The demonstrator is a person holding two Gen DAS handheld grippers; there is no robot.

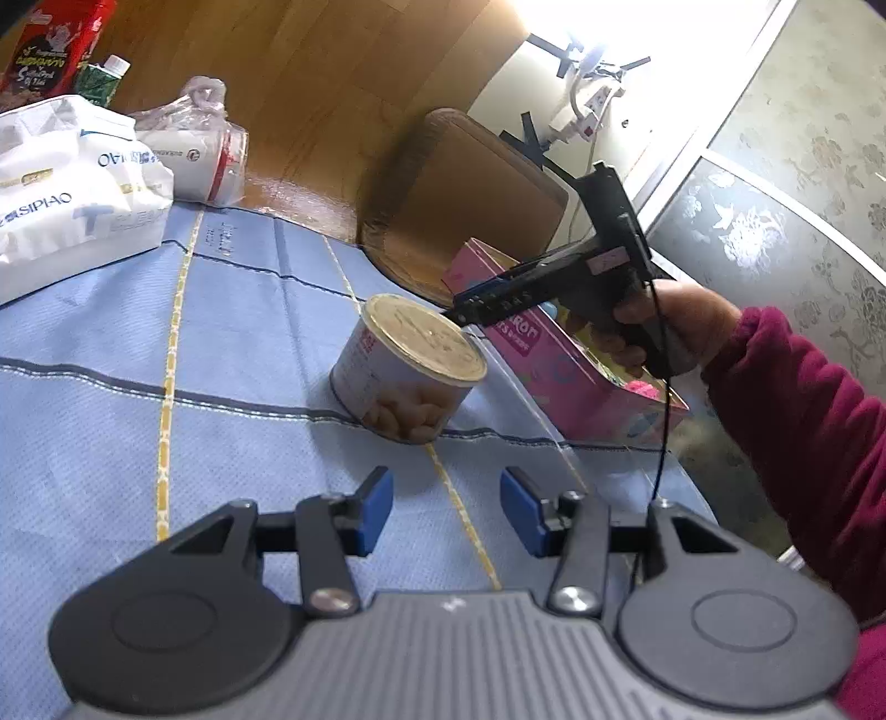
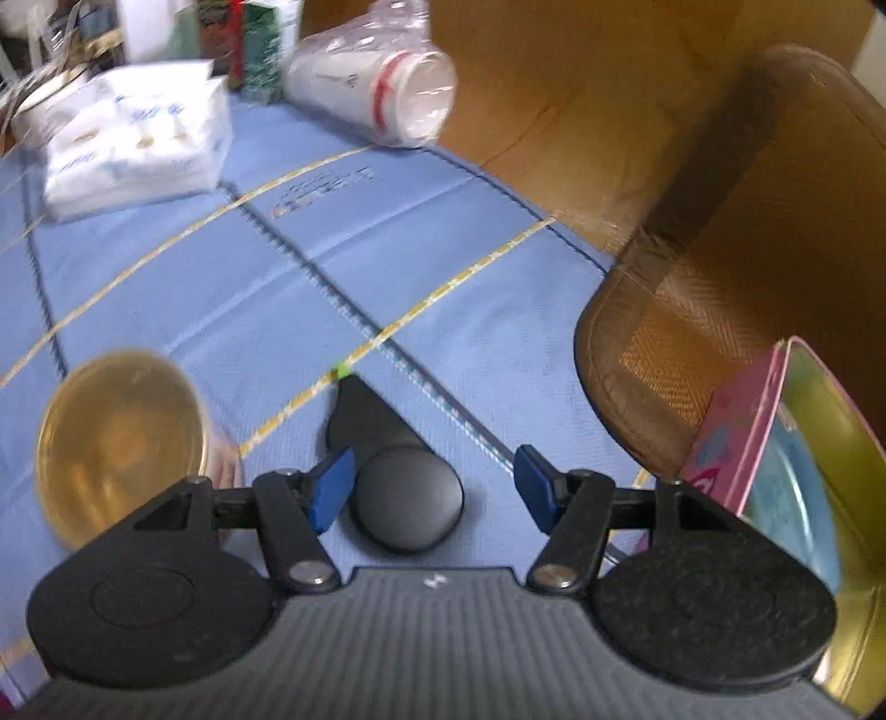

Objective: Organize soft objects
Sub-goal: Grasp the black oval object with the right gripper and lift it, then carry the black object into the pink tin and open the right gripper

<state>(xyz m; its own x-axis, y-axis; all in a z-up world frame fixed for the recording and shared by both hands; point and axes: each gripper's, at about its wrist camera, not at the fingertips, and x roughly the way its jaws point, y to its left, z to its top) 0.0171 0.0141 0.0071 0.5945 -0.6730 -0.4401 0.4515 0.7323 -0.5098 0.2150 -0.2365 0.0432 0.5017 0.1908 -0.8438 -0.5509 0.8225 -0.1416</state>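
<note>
A white tissue pack (image 1: 66,194) lies at the far left of the blue cloth (image 1: 221,343); it also shows in the right wrist view (image 2: 138,138). A pink tin box (image 1: 559,360) stands open at the table's right edge, with something pink and soft inside (image 1: 645,389); its inside shows in the right wrist view (image 2: 797,459). My left gripper (image 1: 446,512) is open and empty above the cloth, short of the can. My right gripper (image 2: 432,487) is open and empty, hovering by the box; it shows from the side in the left wrist view (image 1: 465,310).
A food can (image 1: 410,371) with a gold lid (image 2: 119,443) stands mid-cloth. A sleeve of plastic cups (image 1: 205,155) lies at the back, beside a red bag (image 1: 55,50) and a green carton (image 1: 102,80). A brown chair (image 2: 720,266) stands at the table's right edge.
</note>
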